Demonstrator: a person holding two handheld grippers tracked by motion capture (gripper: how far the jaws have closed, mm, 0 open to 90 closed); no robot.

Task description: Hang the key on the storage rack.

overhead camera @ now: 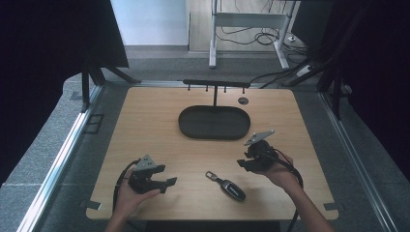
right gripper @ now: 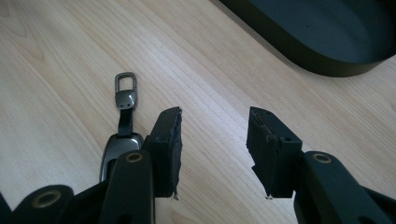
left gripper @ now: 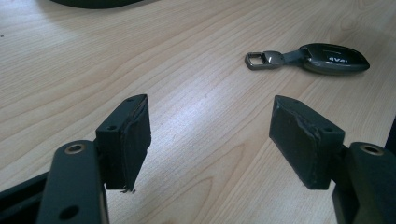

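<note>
Wooden table (overhead camera: 154, 125). Car key fob (overhead camera: 231, 187) with metal loop lies flat near the near edge, about mid-width, between the two grippers and touching neither. Left gripper (overhead camera: 162, 182) by the near-left corner, held in a hand, jaws spread wide, empty. Right gripper (overhead camera: 245, 163) toward the near-right, jaws parted, empty. Dark oval tray (overhead camera: 193, 129) sits toward the far edge, centred; a black hook rack (overhead camera: 216, 83) stands at its far side.

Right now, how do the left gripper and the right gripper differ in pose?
The left gripper sits at the table's near-left, the right gripper farther back at the right. The left gripper's jaws stand wider apart than the right gripper's. Both are open, holding nothing, with the key fob lying between them.
</note>
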